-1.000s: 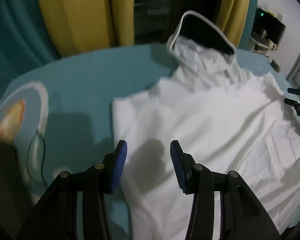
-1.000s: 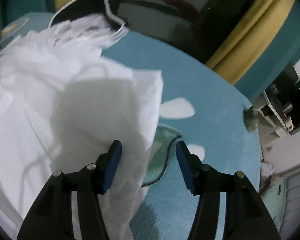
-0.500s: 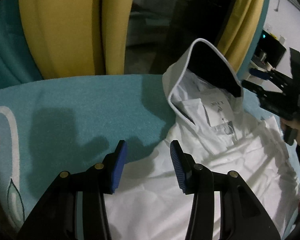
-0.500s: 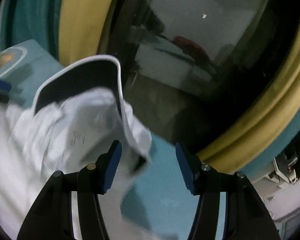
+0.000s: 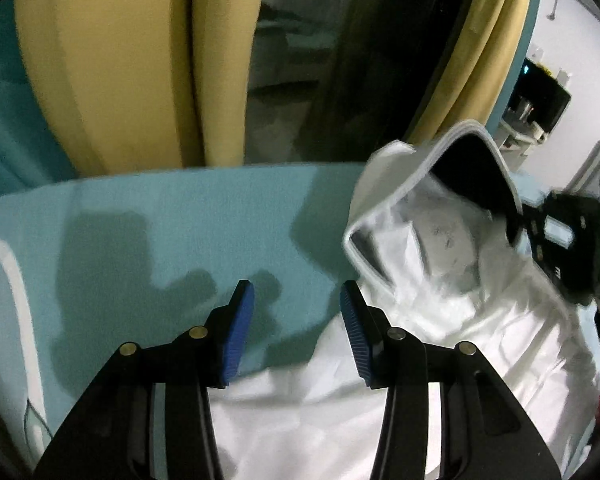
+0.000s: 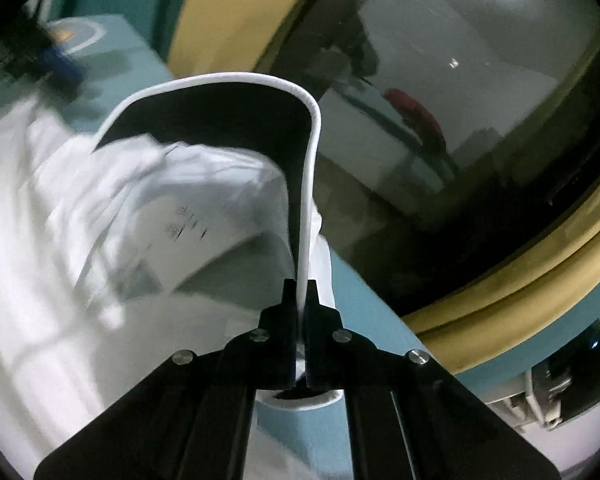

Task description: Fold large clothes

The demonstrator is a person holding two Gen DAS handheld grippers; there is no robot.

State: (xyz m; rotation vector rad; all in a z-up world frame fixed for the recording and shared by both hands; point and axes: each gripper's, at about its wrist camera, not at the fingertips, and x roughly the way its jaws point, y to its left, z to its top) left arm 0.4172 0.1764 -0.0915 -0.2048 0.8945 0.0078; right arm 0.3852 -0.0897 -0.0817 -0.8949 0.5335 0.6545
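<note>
A large white hooded garment (image 5: 440,340) lies spread on a teal cover (image 5: 180,220). Its hood (image 5: 472,160) stands up, dark inside with a white rim. My right gripper (image 6: 300,292) is shut on the hood's white rim (image 6: 306,160), which runs up out of the closed jaws. A printed label (image 6: 188,228) shows inside the neck. My left gripper (image 5: 296,292) is open, hovering over the teal cover just left of the hood, with nothing between its blue pads (image 5: 240,320). The garment's left shoulder edge lies under its right finger.
Yellow curtains (image 5: 120,60) and a dark window pane (image 6: 440,120) rise behind the cover's far edge. The cover has a white and orange print (image 5: 4,280) at the left. A shelf with electronics (image 5: 540,96) stands at the far right.
My right gripper swung from the garment's side up to the hood and shut on its rim. My left gripper moved from over the white cloth to the teal cover beside the hood.
</note>
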